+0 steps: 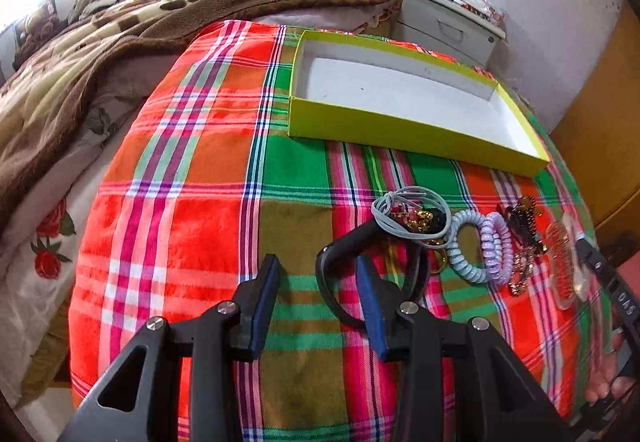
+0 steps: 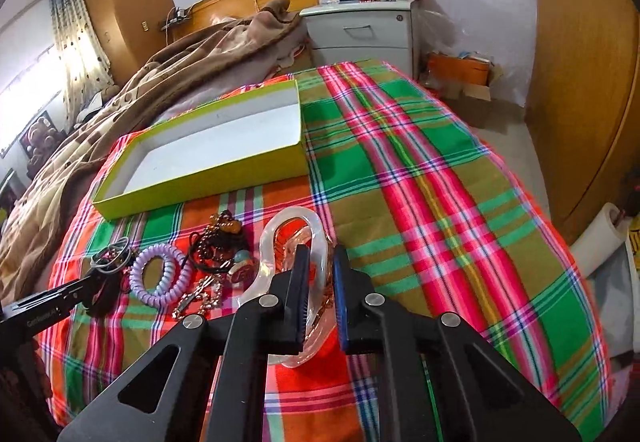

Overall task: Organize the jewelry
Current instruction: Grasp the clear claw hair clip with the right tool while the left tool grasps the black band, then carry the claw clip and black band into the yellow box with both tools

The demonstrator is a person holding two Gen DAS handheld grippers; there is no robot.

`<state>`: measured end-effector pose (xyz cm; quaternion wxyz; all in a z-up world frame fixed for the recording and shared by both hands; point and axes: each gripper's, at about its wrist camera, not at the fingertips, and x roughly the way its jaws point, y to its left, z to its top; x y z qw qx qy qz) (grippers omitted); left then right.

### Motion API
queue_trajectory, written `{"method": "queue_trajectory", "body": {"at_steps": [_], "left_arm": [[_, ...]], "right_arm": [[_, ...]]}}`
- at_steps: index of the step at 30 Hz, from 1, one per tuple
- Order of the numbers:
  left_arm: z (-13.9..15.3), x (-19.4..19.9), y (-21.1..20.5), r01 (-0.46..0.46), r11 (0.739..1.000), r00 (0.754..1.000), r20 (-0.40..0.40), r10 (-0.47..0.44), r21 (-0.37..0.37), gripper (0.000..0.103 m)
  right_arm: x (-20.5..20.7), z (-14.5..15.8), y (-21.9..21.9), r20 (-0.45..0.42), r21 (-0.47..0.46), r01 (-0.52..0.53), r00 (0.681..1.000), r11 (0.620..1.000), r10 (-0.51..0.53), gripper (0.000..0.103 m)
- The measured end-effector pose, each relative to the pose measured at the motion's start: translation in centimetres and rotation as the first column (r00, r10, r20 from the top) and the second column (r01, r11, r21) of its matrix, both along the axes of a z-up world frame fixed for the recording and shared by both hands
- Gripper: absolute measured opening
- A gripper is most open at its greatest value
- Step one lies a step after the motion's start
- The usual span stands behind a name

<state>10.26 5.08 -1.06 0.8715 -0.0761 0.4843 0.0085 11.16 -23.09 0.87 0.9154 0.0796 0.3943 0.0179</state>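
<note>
A yellow-green box (image 1: 400, 134) with a white inside lies empty on the plaid cloth; it also shows in the right wrist view (image 2: 208, 182). Jewelry lies in a row in front of it: a black headband (image 1: 340, 246), grey elastic bands (image 1: 404, 214), a pale blue coil (image 1: 460, 250), a purple coil (image 1: 498, 250) (image 2: 160, 274), bead chains (image 1: 524, 238) (image 2: 216, 238) and a clear plastic headband (image 2: 296, 226). My left gripper (image 1: 318, 274) is open, its right finger inside the black headband's arc. My right gripper (image 2: 320, 262) is open around the clear headband's side.
The plaid cloth (image 1: 200, 222) covers the end of a bed. A brown blanket (image 1: 120, 42) is heaped behind on the left. A grey nightstand (image 2: 360, 30) stands beyond the box. A wooden wardrobe (image 2: 580, 82) is at the right.
</note>
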Motion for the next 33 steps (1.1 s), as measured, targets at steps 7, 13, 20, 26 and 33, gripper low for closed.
{"method": "queue_trajectory", "body": {"at_steps": [7,13,20,26,33], "left_arm": [[-0.1,0.7,-1.3,0.045,0.996,0.999,0.009,-0.046,0.079,0.041],[0.0,0.6,-1.4,0.063,0.996,0.998,0.012,-0.064,0.058,0.024],[0.2,0.1,-0.8,0.051,0.998,0.999,0.011,-0.052,0.022,0.018],[1.2,-0.7,-0.3,0.039,0.999,0.998,0.038,-0.04,0.02,0.016],[3.1,-1.1,0.7,0.022,1.0,0.997,0.08,-0.024,0.02,0.016]], "right_arm": [[-0.2,0.8,-0.6,0.034,0.015,0.003,0.999,1.0,-0.004,0.008],[-0.3,0.8,-0.9,0.038,0.021,0.002,0.999,1.0,-0.002,0.008],[-0.7,1.1,-1.0,0.052,0.026,0.003,0.999,1.0,-0.004,0.008],[-1.2,2.0,-0.9,0.083,0.03,-0.002,0.997,1.0,0.0,0.008],[-1.4,3.4,-0.5,0.115,0.029,-0.013,0.993,0.999,0.009,0.008]]}}
